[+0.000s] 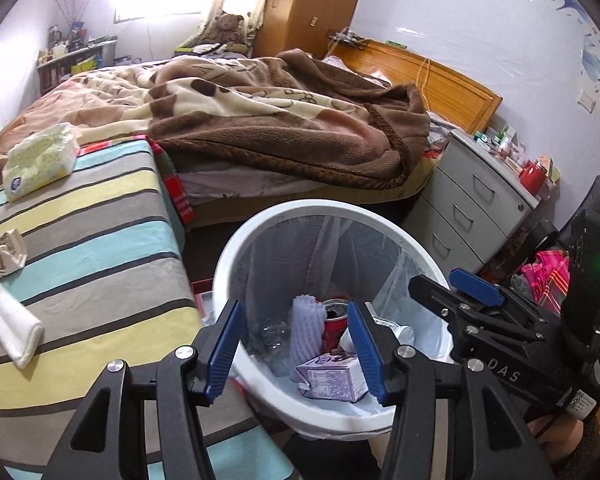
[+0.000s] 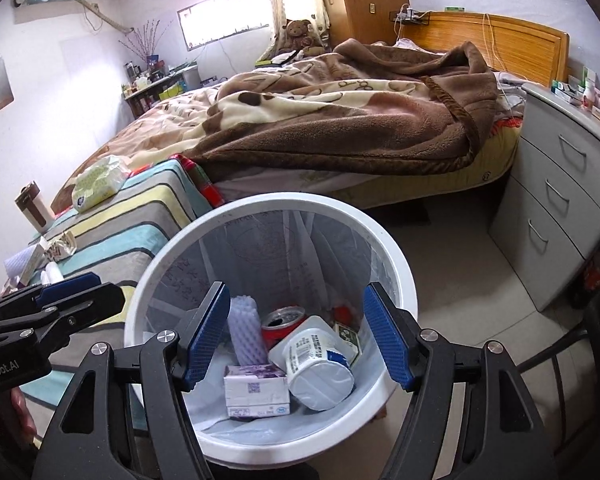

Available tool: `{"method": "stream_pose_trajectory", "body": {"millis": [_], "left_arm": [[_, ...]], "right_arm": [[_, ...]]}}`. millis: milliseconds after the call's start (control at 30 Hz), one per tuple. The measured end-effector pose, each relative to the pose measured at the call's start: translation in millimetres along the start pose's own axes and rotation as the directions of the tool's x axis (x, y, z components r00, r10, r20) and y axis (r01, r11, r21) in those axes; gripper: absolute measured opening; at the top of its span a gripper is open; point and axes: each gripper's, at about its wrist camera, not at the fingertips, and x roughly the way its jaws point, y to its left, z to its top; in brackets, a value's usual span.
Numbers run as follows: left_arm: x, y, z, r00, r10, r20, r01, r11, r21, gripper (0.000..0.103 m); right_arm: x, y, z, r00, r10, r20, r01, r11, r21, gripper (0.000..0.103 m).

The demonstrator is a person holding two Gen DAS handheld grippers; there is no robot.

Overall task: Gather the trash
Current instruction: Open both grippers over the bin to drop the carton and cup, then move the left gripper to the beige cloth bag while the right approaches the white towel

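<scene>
- We're looking down into the white bin, lined with a clear bag, standing on the floor between the striped bench and the grey drawer unit.
- Already lying inside: purple carton, white tub on its side, red can, ribbed foam sleeve, and a clear bottle against the liner.
- Both tools are hovering over the rim. The left gripper and right gripper are both standing apart with nothing pinched; the items between the pads are sitting at the bottom of the bin, not in a grip.
- We're reading this as the release step, likely finishing; the carton and tub seem to be the newest drops, though that's a guess.
- To do it well: we're keeping the pads wide until they're clear of the rim, and lifting straight up so the liner isn't snagging.
- Trash left on the bench: crumpled wrapper and a white wad nearby. The tissue pack probably isn't trash.
- For the next pick we're favouring the left tool, since the bench is on its side.
- Risk: knocking the light bin while swinging across.
</scene>
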Motion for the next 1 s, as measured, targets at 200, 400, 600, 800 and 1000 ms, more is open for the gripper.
{"method": "stream_pose_trajectory", "body": {"millis": [200,400,600,800,1000], "left_arm": [[-18.5,14.1,-4.3,0.999,0.024,0.025,-0.023,0.999,-0.023,0.054],[-41.6,36.7,-10.9,0.996,0.064,0.058,-0.061,0.997,-0.056,0.054],[-69.8,68.3,-19.5,0.990,0.102,0.093,-0.092,0.990,-0.106,0.062],[-91.8,104.2,-29.5,0.982,0.154,0.111,-0.135,0.977,-0.163,0.063],[-114.2,149.0,-44.0,0.968,0.220,0.124,-0.187,0.954,-0.235,0.063]], "right_arm": [[-6.8,14.2,2.3,0.999,0.026,0.027,-0.026,0.999,-0.021,0.071],[-9.6,35.0,3.3,0.997,0.061,0.048,-0.059,0.997,-0.044,0.071],[-8.9,59.6,2.7,0.992,0.114,0.055,-0.110,0.991,-0.073,0.071],[-4.1,91.1,2.6,0.981,0.185,0.052,-0.179,0.978,-0.108,0.072],[4.0,119.3,3.1,0.971,0.236,0.032,-0.229,0.963,-0.143,0.076]]}}
